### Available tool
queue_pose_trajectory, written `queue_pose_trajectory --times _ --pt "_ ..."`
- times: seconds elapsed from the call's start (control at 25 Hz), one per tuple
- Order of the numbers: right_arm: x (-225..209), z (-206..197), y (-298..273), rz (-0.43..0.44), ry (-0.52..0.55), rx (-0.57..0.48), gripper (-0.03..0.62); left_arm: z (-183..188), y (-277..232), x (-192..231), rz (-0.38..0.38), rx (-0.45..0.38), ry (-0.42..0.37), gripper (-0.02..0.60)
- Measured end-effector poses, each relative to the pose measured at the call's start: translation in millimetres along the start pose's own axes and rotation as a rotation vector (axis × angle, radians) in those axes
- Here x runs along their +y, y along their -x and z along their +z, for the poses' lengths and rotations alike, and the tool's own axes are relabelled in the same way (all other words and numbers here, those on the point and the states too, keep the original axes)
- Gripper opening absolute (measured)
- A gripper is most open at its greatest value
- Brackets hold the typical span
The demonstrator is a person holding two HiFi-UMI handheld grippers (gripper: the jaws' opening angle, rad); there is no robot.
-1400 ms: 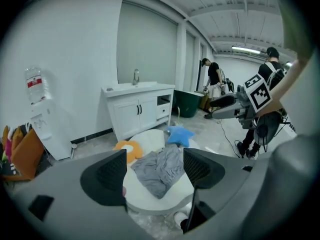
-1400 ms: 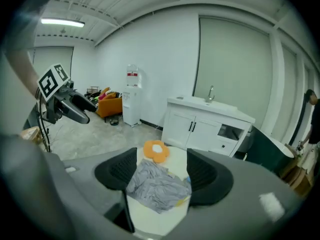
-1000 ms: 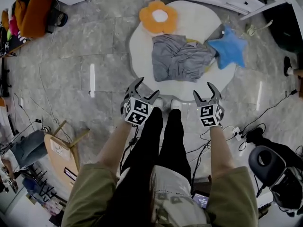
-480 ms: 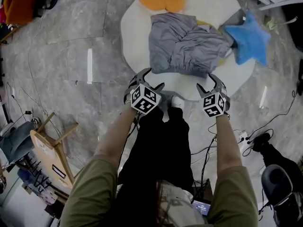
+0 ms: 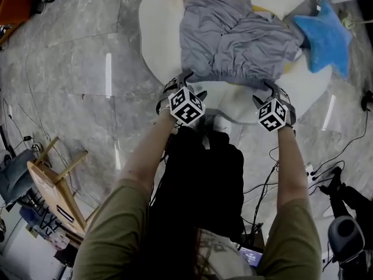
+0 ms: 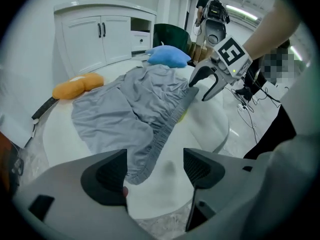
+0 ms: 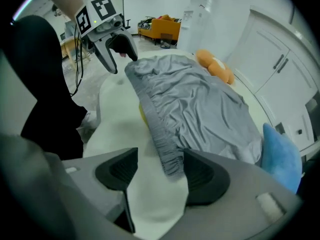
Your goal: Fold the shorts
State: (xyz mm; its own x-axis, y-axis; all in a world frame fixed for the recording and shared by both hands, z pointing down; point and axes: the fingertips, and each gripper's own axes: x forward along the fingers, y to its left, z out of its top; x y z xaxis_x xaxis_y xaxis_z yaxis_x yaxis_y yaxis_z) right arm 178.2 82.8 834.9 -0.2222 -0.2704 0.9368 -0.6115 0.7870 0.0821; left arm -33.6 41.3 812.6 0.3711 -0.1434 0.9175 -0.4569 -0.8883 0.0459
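While the grey shorts [image 5: 233,39] lie rumpled on the round white mat [image 5: 154,51] in the upper middle of the head view, the left gripper [image 5: 185,81] and right gripper [image 5: 274,91] hover at the two ends of the waistband [image 6: 160,134] along the shorts' lower edge. Both pairs of jaws stand apart, clenching nothing, with a waistband corner lying loose between each pair. A blue star cushion [image 5: 326,34] sits at upper right.

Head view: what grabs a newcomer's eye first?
Crumpled grey shorts on the round white table, waistband toward the person. Left gripper and right gripper hang open over the waistband's two ends. A blue star cushion lies at the table's right edge.
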Motion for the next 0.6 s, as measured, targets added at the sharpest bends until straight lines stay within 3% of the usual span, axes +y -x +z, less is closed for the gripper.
queue_pose_trajectory --times 0.12,0.24,0.44,0.6 --pt "0 -11 -8 -0.004 -0.004 0.021 0.270 -13 -14 0 0.005 0.018 -0.005 0.341" --pt "-2 -18 -8 -0.021 -0.011 0.043 0.118 -22 -21 4 0.020 0.033 -0.016 0.341" --pt "1 -18 1 0.047 -0.025 0.034 0.103 -22 -34 16 0.049 0.070 -0.074 0.340" --pt "12 -15 18 0.185 -0.120 0.003 0.097 -25 -40 21 0.046 0.088 -0.139 0.339"
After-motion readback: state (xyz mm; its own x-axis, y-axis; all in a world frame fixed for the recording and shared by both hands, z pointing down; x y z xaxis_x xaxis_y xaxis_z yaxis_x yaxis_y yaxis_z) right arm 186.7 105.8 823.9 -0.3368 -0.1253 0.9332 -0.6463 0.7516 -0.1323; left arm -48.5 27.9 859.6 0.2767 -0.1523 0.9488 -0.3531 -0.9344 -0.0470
